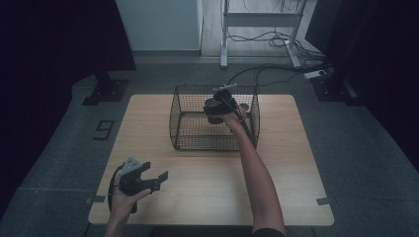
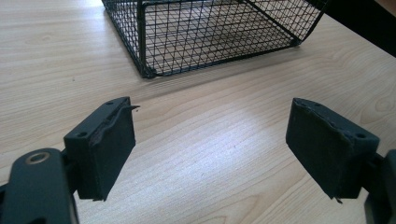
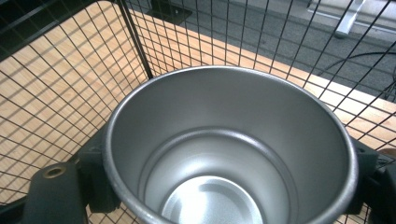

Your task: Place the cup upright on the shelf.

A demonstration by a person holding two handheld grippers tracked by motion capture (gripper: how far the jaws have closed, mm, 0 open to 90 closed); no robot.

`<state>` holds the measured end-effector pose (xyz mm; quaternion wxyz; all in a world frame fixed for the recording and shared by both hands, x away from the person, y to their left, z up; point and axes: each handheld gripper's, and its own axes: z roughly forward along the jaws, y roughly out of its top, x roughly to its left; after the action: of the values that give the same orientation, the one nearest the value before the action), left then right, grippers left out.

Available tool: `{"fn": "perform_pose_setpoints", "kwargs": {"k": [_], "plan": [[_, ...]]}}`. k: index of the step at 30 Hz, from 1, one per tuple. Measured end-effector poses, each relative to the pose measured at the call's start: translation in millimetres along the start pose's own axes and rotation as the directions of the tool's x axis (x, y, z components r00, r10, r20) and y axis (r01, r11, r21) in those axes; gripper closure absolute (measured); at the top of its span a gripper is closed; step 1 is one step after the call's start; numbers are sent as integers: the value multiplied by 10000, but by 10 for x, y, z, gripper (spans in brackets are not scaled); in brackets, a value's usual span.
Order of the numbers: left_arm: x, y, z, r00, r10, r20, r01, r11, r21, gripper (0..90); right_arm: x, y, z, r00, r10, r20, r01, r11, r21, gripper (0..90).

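- High view: a person works at a pale wooden table [image 1: 207, 192] with a hand-held claw in each hand. The right gripper [image 1: 217, 106] reaches into a black wire basket [image 1: 180, 118] that stands toward the far edge of the table, about midway between its left and right edges. The forearm comes in over the basket's near right corner. A dark round cup [image 1: 213, 109] sits in the claw, above the basket floor; the dim light leaves it unclear whether the cup touches the mesh below.
- High view, near left corner: the left gripper [image 1: 157, 176] is held close above the wood, well apart from the basket, with its jaws spread and nothing between them. A grey three-cornered plate rides on top of it.
- Left gripper view: two black pads [image 2: 114, 149] stand wide apart over bare wood grain, pinching nothing. Beyond them the basket [image 2: 154, 51] shows its near corner and its mesh floor resting on the table [image 2: 210, 140].
- Right gripper view: a metal cup [image 3: 233, 140], mouth up and empty, is pinched between the jaws, which press on its outer wall at the left and right. Its brushed inside and round bottom are plain to see. Black mesh of the basket [image 3: 135, 42] rises behind and around it, so the cup is inside the basket. Table wood [image 3: 56, 84] shows through the wires, and grey floor lies beyond the far edge.
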<state>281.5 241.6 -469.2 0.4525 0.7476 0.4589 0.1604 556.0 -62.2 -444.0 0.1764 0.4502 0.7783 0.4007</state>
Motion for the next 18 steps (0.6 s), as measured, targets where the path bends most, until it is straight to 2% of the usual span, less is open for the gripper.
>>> {"fn": "perform_pose_setpoints", "kwargs": {"k": [18], "plan": [[-4,2,-12,10000,9,4,-9,10000,-46,160,-36,-112,208,9999,-72,139,62,9974,723,183]]}}
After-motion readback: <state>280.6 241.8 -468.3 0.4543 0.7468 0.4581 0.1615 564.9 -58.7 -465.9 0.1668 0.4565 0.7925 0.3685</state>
